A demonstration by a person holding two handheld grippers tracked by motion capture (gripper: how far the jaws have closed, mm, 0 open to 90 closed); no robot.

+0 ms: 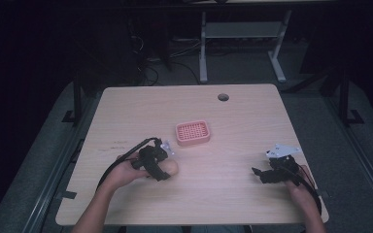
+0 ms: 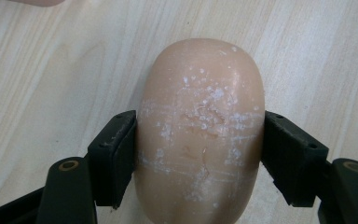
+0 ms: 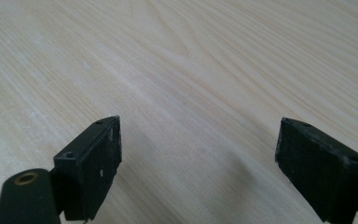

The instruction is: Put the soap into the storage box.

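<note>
STEP: we grip soap bar in left tongs | right tongs wide open, empty | NEXT: we lift it toward pink soap dish ahead

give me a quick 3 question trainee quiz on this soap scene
1. True or false: the left gripper has its jaws closed on the two sides of the soap bar.
2. What stands between the jaws of the right gripper? A) a soap bar B) bare table top C) a cloth
3. What colour is the soap dish lying on the table beyond the soap?

Key: 1 true. 2 B; the jaws stand apart over bare wood. 3 pink.
</note>
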